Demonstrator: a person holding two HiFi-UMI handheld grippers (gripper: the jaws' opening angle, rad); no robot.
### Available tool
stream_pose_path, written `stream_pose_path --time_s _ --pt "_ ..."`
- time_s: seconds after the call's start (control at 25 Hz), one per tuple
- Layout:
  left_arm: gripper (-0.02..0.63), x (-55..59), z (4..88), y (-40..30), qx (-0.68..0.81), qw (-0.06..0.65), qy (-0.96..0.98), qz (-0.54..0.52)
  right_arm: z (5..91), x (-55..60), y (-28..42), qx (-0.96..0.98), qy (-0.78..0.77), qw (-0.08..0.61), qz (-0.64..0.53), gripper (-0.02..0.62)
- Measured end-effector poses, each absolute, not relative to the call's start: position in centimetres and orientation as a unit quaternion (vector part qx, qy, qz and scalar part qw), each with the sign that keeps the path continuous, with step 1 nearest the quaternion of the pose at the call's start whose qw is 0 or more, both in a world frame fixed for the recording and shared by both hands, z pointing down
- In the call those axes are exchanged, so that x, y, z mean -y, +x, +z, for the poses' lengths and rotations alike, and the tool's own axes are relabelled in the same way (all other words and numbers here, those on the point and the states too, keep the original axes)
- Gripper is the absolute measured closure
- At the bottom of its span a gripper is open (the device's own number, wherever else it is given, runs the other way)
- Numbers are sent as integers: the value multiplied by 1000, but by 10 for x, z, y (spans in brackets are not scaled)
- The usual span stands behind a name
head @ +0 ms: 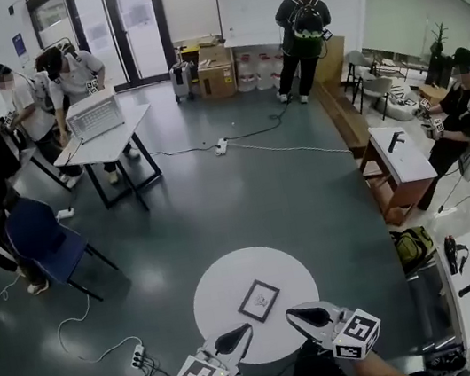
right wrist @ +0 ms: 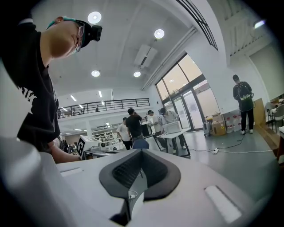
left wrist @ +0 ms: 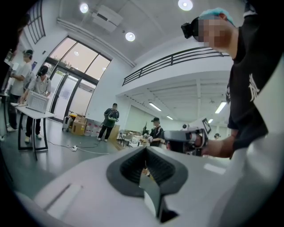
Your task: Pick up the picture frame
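The picture frame, small and dark-rimmed with a pale print, lies flat near the middle of the round white table. Both grippers hover at the table's near edge and point toward each other. My left gripper sits just left of and below the frame, shut with nothing in its jaws. My right gripper sits just right of and below the frame, also shut and empty. Neither touches the frame. The frame does not show in either gripper view. The right gripper shows in the left gripper view.
A blue chair and a white folding table with a crate stand at the far left, with several people around them. A power strip and cables lie on the floor at the left. A wooden desk and a green bag are at the right.
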State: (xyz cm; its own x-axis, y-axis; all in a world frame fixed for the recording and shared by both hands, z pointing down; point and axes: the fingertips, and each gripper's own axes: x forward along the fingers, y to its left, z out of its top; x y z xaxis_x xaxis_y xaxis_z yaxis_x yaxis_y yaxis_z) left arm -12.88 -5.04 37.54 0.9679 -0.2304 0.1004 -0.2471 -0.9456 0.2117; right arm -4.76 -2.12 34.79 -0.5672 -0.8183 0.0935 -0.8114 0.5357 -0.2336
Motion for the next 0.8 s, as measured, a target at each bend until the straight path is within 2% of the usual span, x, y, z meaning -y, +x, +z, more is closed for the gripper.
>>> stream_pose_path --time_s 0.28,0.8 --pt "604 76 369 -77 171 127 977 32 338 58 10 -899 -422 18 -114 595" --pt "604 124 348 3 222 115 967 46 337 104 127 -891 -436 50 -116 595"
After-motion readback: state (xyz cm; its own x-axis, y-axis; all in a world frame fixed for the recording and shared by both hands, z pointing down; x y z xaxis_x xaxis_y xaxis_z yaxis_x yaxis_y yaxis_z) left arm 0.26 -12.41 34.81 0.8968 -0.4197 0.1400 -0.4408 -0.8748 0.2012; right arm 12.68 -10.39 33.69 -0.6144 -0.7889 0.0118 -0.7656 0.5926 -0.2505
